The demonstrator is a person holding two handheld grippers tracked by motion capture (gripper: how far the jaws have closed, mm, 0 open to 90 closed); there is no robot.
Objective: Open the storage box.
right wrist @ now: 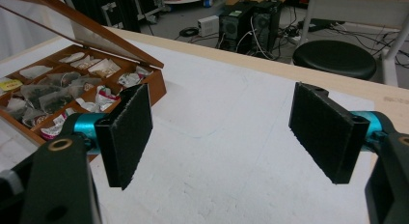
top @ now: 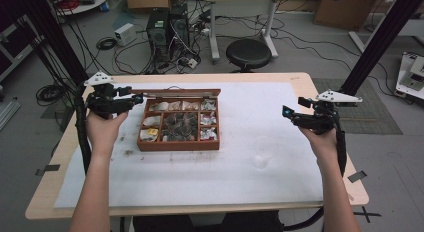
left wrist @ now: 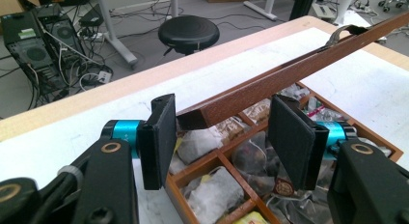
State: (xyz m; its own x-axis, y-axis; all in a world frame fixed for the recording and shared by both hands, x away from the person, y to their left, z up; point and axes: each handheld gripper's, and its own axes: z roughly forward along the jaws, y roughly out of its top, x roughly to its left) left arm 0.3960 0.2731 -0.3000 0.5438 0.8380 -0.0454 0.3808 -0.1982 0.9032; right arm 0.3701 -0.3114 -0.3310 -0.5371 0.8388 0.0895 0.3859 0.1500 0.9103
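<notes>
A wooden compartment box (top: pixel 177 147) holding several tea bags and sachets sits left of centre on the white mat. Its hinged lid (top: pixel 182 93) is raised off the box. My left gripper (top: pixel 136 98) is at the box's back left corner. In the left gripper view the lid (left wrist: pixel 289 74) runs away to the upper right. Its near corner lies between my left gripper's (left wrist: pixel 222 137) jaws, close to one pad, with a clear gap to the other. My right gripper (top: pixel 290 112) hovers open over the bare mat, well right of the box (right wrist: pixel 156 86), with nothing between its jaws.
The white mat (top: pixel 260 157) covers most of the wooden table. Behind the table, on the floor, stand a black stool (top: pixel 248 53) and computer towers (top: pixel 167 29) among cables. Black frame posts (top: pixel 380 37) rise at both sides.
</notes>
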